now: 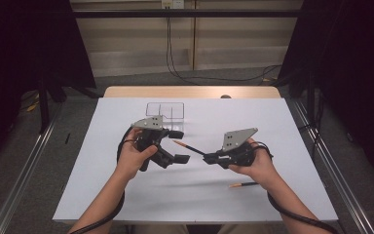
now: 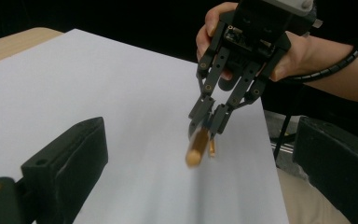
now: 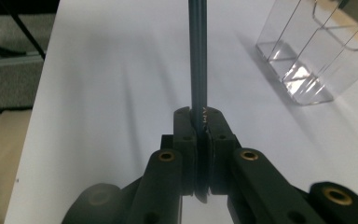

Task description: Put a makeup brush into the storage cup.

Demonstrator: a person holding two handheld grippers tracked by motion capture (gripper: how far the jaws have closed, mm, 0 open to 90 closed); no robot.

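Note:
A dark pencil [image 1: 189, 146] with a tan end is clamped in my right gripper [image 1: 208, 159], which is shut on it above the white table. In the right gripper view the jaws [image 3: 200, 116] pinch the pencil [image 3: 198, 56], which runs straight away from them. My left gripper [image 1: 178, 146] stands open a short way to the left, and the pencil's free end points into the gap between its jaws. From the left gripper view, its own wide-apart fingers [image 2: 70, 158] frame the right gripper [image 2: 205, 128] and the pencil's blurred tan end [image 2: 196, 151].
A second pencil [image 1: 243, 185] lies on the white table sheet [image 1: 126, 195] just in front of the right hand. A clear plastic divided holder [image 1: 165, 111] stands behind the left gripper, and it appears as the clear holder [image 3: 307, 60] at upper right.

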